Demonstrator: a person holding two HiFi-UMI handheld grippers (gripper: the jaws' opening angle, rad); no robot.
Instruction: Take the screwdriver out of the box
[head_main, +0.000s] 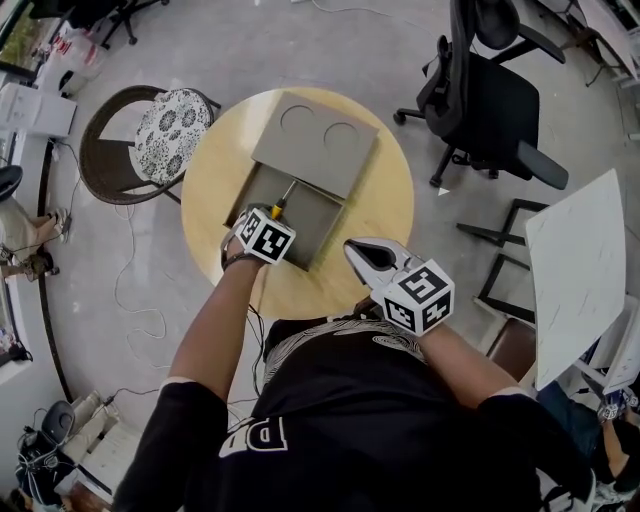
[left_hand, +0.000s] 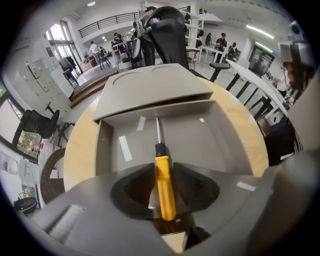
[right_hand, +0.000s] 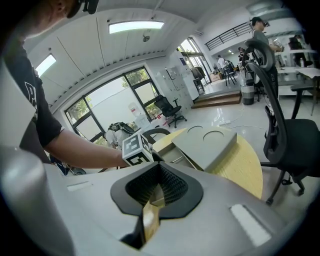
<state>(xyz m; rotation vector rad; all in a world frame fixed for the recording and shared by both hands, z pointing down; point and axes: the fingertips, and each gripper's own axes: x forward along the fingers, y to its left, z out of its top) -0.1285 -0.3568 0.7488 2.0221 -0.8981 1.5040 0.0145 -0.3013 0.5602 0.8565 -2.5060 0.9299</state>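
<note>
An open grey box (head_main: 312, 222) sits on the round wooden table (head_main: 390, 205), its lid (head_main: 315, 140) propped against the far side. In the box lies a screwdriver (head_main: 279, 205) with a yellow handle (left_hand: 165, 187) and its thin metal shaft pointing toward the lid (left_hand: 150, 87). My left gripper (head_main: 268, 218) points steeply down into the box (left_hand: 205, 135), jaws open on either side of the yellow handle, without pressing on it. My right gripper (head_main: 362, 258) hovers over the table's near edge, to the right of the box, shut and holding nothing (right_hand: 157, 187).
A wicker chair with a patterned cushion (head_main: 165, 130) stands left of the table. A black office chair (head_main: 490, 105) is at the back right. A white board (head_main: 580, 260) and dark frames stand at the right. Cables run over the floor at the left.
</note>
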